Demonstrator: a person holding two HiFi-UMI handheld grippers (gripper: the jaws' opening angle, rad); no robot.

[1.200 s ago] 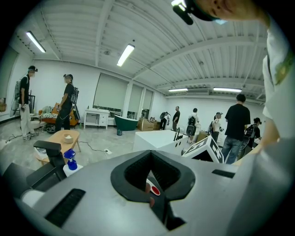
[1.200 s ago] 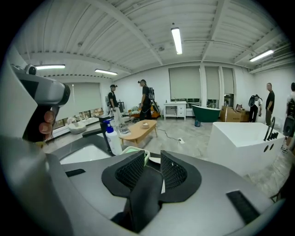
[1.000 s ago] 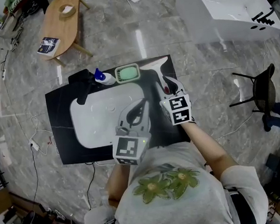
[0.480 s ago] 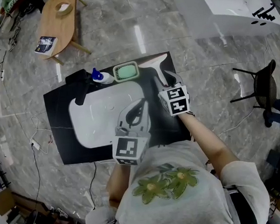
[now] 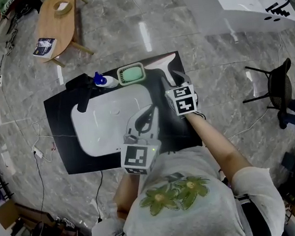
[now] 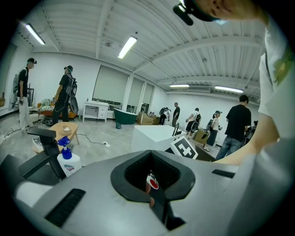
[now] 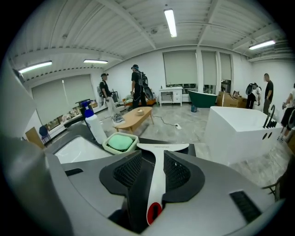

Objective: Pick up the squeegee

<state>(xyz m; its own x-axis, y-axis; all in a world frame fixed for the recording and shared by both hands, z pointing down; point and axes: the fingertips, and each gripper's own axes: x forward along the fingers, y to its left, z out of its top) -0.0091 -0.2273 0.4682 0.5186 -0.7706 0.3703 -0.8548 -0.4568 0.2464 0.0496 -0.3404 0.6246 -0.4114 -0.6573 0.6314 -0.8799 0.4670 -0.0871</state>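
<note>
The white squeegee (image 5: pixel 164 66) lies on the black counter (image 5: pixel 60 134) to the right of the sink, blade toward the far edge, handle with a red end (image 7: pixel 154 212) pointing at me. My right gripper (image 5: pixel 179 83) is low over that handle. Its jaws are opening, and the handle (image 7: pixel 158 179) runs between the two ribbed pads without being pressed. My left gripper (image 5: pixel 148 113) hovers over the sink's right edge with its jaws together and nothing in them. In the left gripper view, the squeegee's red end (image 6: pixel 152 184) shows through the gap behind the left gripper's (image 6: pixel 152 156) tips.
A white sink (image 5: pixel 106 124) fills the counter's middle. Behind it stand a black faucet (image 5: pixel 84 92), a blue-capped bottle (image 5: pixel 105 81) and a green sponge in a tray (image 5: pixel 132 74). A white bathtub (image 5: pixel 240 5), a wooden table (image 5: pixel 61 21) and a chair (image 5: pixel 277 93) stand around; several people walk beyond.
My right gripper has sunk and slid forward along the squeegee's handle. The left gripper has stayed where it was.
</note>
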